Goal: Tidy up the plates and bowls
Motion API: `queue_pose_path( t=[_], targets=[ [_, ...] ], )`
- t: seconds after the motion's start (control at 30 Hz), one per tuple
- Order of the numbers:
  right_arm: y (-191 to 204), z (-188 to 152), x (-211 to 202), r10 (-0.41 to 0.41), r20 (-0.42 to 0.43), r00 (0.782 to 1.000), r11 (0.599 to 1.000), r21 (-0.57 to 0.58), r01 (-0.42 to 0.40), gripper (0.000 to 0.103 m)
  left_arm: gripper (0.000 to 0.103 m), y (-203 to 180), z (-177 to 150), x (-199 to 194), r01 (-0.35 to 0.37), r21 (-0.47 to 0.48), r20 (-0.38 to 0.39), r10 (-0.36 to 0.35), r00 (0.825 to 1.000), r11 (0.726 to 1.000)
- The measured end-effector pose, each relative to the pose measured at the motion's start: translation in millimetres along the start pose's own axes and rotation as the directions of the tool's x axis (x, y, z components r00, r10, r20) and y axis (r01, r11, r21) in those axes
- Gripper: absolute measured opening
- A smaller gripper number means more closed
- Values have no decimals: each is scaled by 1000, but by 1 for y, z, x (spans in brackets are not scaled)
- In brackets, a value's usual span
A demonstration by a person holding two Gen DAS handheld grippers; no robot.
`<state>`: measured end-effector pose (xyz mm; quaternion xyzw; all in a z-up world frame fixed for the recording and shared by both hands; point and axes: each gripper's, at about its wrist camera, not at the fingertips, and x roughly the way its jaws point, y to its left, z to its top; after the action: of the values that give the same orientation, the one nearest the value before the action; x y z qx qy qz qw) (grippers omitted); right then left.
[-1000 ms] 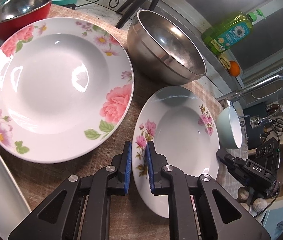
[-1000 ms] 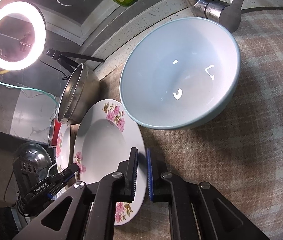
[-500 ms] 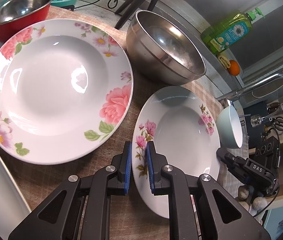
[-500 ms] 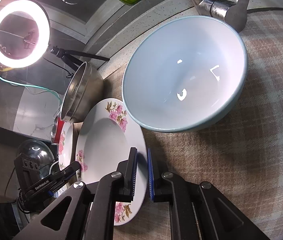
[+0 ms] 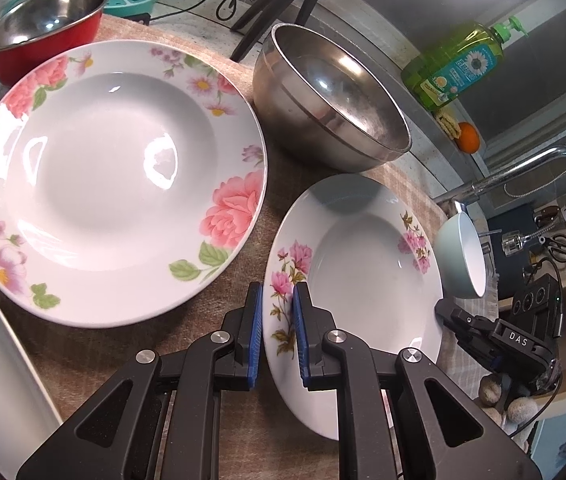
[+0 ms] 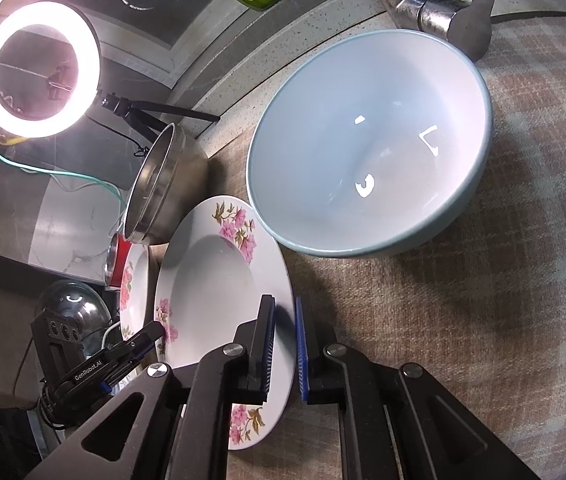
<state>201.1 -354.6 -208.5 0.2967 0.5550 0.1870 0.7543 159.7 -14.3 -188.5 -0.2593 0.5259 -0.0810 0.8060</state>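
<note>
Both hand-held grippers angle downward: the left hand-held gripper [image 5: 277, 330] and right hand-held gripper [image 6: 285, 346] each clamp opposite rims of the small floral plate [image 5: 363, 280].

Ring light [image 6: 39, 68] glares; sharp, fisheye-warped, dark corners.

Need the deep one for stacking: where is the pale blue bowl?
The pale blue bowl sits on the checked cloth below the tap, right of the small floral plate.

A green dish-soap bottle [image 5: 457, 68] lies at the upper right, an orange [image 5: 468, 137] below it, a faucet [image 5: 523, 172] farther down; a ring light [image 6: 37, 68] glows upper left.
</note>
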Motion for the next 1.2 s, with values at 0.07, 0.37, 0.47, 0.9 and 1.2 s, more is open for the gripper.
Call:
queue_pose_path(
  t=[0.07, 0.37, 0.47, 0.9, 1.2],
  targets=[
    [1, 0, -1, -1, -2, 1000, 1000, -4, 1, 9, 13, 0, 0, -1, -3, 1, 0, 3, 1000, 1000],
    [1, -6, -2, 12, -8, 1000, 1000, 3, -12, 9, 13, -1, -4, -4, -17, 11, 1, 17, 1000, 1000],
    [2, -7, -2, 12, -8, 1000, 1000, 1, -12, 9, 13, 0, -5, -6, -19, 9, 3, 19, 1000, 1000],
    [5, -19, -5, 5, -16, 1000, 1000, -11, -5, 9, 13, -3, -13, -11, -27, 20, 1, 27, 1000, 999],
    [3, -31, -11, -1, -15, 1000, 1000, -7, 1, 9, 13, 0, -28, -18, -21, 19, -12, 21, 1000, 1000]
  ],
)
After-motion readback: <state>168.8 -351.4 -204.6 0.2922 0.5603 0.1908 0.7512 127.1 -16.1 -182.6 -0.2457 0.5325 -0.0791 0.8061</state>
